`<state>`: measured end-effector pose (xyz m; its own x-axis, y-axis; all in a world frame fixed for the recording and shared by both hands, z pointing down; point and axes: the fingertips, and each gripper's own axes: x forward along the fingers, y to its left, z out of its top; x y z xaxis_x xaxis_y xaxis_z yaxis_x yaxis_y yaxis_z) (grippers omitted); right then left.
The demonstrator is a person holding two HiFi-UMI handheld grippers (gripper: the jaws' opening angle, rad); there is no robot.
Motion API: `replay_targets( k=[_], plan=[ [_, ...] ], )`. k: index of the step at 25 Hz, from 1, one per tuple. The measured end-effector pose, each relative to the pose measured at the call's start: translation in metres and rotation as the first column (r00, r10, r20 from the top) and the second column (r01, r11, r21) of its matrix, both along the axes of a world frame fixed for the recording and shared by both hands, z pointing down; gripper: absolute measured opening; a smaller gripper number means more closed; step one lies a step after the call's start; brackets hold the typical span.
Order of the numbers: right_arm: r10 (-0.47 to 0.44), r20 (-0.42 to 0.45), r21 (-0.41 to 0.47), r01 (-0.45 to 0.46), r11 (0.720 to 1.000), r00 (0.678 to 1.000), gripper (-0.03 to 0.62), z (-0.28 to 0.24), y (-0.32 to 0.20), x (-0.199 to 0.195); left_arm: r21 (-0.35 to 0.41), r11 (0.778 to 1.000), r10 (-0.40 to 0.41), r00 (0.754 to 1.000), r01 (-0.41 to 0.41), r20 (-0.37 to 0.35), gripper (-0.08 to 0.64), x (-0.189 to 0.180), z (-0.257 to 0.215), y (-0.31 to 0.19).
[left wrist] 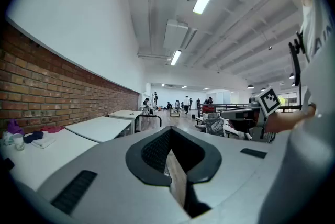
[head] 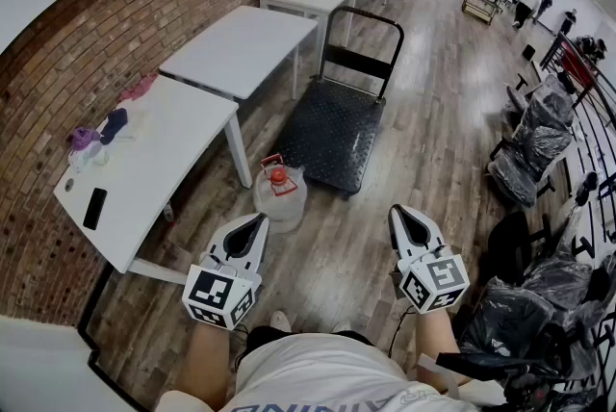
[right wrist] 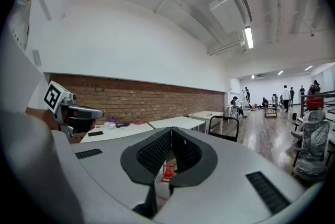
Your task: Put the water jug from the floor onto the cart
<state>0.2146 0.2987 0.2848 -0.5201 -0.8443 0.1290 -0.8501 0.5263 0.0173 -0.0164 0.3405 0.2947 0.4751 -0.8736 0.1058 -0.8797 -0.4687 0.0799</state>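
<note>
– Red cap, red handle, clear rounded plastic body: we see the water jug point(head: 280, 193) standing upright on the wood-plank floor point(head: 423, 141).

– Where do we place it against the cart point(head: 332, 126)?

– Just off the cart's near corner, not on it, and close to the leg of the nearest white table point(head: 173, 150). The cart is a flat, dark platform with a dotted, grippy surface, and a black tubular handle rises at its far end.

– And our two tools?

– We hold both low over the floor and short of the jug. The left gripper point(head: 260, 219) has its tips pressed together, and its own view shows nothing inside the ribbed black pads point(left wrist: 152, 150). The right gripper point(head: 397, 208) is also closed and empty. Through the slot under its tips we glimpse the jug point(right wrist: 166, 173) farther off, untouched.

– What else do we see?

– A rough brick wall point(head: 115, 25) runs behind the smooth tabletops. A black phone point(head: 94, 208) lies flat on the nearest table. On the right stand chairs point(head: 539, 136) wrapped in crinkled plastic.
</note>
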Motion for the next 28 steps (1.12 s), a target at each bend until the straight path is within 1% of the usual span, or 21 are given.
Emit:
replay_targets(
  k=[7,12,17,21,28],
  plan=[
    [-0.004,-0.014,-0.002,0.004,1.0,1.0,0.006,0.004,-0.01,-0.052,0.009,0.999,-0.033,0.999,0.033,0.009,0.002,-0.059,0.008,-0.005],
    [-0.019,-0.046,-0.012,0.019,1.0,0.999,0.005,0.011,-0.013,-0.086,-0.013,0.999,-0.05,0.999,0.049,-0.014,0.002,-0.098,0.02,-0.008],
    [-0.022,-0.04,-0.033,0.021,0.999,0.999,0.006,0.02,-0.03,-0.098,-0.018,0.999,-0.043,0.999,0.042,-0.009,0.002,-0.107,0.027,-0.023],
    [-0.039,-0.022,-0.051,0.038,0.998,0.999,0.006,0.032,-0.05,-0.109,-0.037,0.998,-0.048,0.999,0.048,-0.004,0.002,-0.114,0.035,-0.043],
    [-0.062,0.018,-0.069,0.063,0.996,0.998,0.006,0.048,-0.113,-0.103,-0.05,0.996,-0.074,0.997,0.075,0.021,0.002,-0.107,0.039,-0.096]
  ],
)
